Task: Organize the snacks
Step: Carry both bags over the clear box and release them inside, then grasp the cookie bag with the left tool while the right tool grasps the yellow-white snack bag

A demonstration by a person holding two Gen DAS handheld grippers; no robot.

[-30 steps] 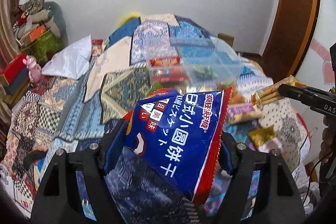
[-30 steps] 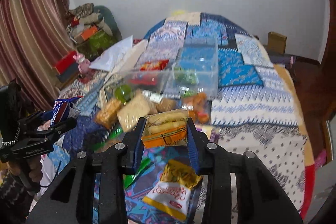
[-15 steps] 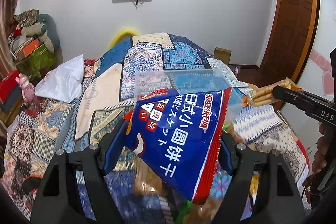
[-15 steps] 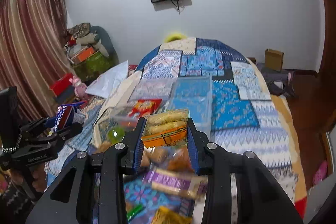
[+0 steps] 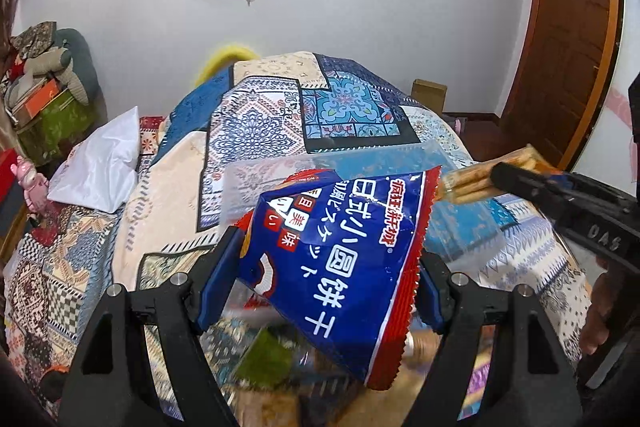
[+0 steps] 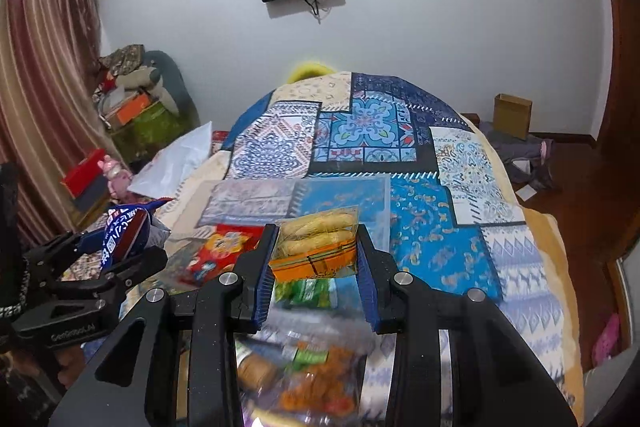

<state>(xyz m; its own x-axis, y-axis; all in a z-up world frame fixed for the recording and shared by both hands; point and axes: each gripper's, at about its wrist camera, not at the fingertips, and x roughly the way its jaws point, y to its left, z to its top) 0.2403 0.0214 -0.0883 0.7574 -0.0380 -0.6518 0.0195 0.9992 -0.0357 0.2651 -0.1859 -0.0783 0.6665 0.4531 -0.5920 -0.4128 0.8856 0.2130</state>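
- Left view: My left tool (image 5: 320,267) pinches the blue bag (image 5: 340,247), shiny and crinkly with a red zigzag edge. It has come up and forward since a second ago; the clear box (image 5: 460,195) on the bed (image 5: 168,187) sits just behind the bag.
- Right view: My right tool (image 6: 316,267) squeezes a clear pack (image 6: 316,243) of long yellow biscuits over that box. It moved closer too, so I think both snacks go in soon.

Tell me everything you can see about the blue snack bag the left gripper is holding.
The blue snack bag is glossy foil-like plastic with red serrated edges, white Chinese and Japanese lettering and small red-and-white squares. It looks sealed and puffy, tilted with one corner pointing down. The left hand-held gripper clamps it from both sides, in the air above the clear container.
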